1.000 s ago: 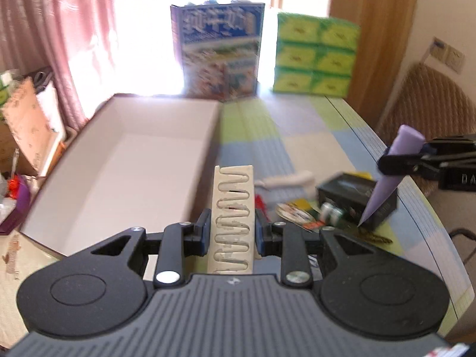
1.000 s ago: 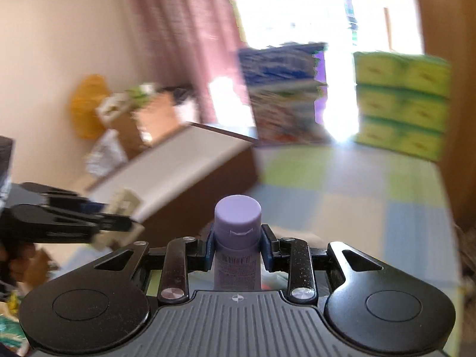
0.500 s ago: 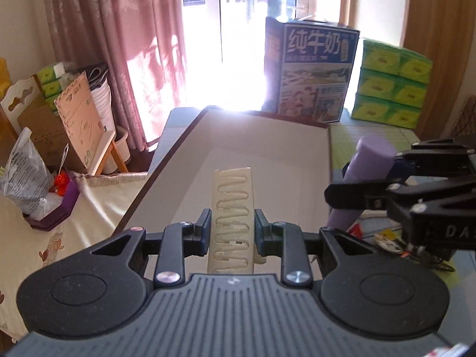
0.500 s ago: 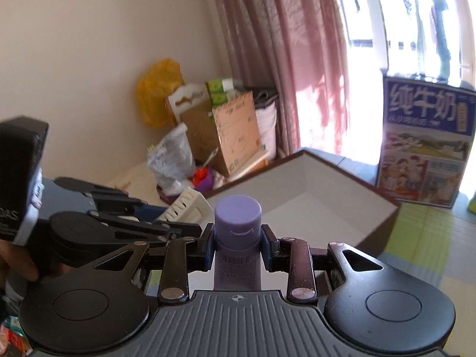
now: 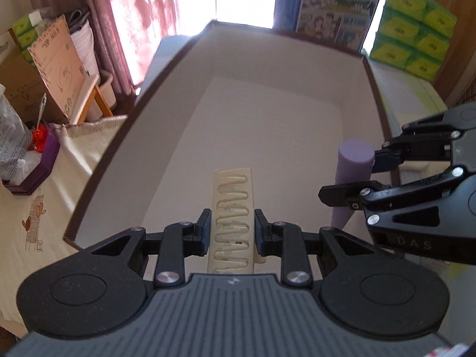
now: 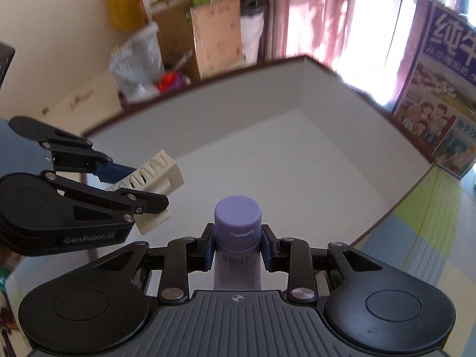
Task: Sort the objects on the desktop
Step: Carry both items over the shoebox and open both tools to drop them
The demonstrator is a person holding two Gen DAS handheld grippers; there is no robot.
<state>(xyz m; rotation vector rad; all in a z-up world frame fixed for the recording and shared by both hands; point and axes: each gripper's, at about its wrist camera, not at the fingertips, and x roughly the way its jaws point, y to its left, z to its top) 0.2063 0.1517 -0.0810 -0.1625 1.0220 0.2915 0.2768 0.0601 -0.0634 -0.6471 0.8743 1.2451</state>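
My left gripper (image 5: pixel 232 232) is shut on a cream slotted plastic piece (image 5: pixel 232 205), which hangs over the near end of a large white-lined box (image 5: pixel 267 125). The same piece (image 6: pixel 154 175) and left gripper (image 6: pixel 139 184) show at the left of the right wrist view. My right gripper (image 6: pixel 238 247) is shut on a purple tube (image 6: pixel 238 238) with its round cap forward. In the left wrist view that tube (image 5: pixel 354 175) stands cap-up just inside the box's right wall, held by the right gripper (image 5: pixel 357 175). The box (image 6: pixel 297 148) holds nothing that I can see.
A blue milk carton (image 5: pixel 330 6) and stacked green tissue packs (image 5: pixel 413 26) stand behind the box. Cardboard boxes (image 5: pixel 56 62) and bags sit on the floor to the left. A checked tablecloth (image 6: pixel 431 232) lies right of the box.
Both grippers have come down and in over the box, each keeping hold of its object. The view has tipped downward, so the box floor fills the frames.
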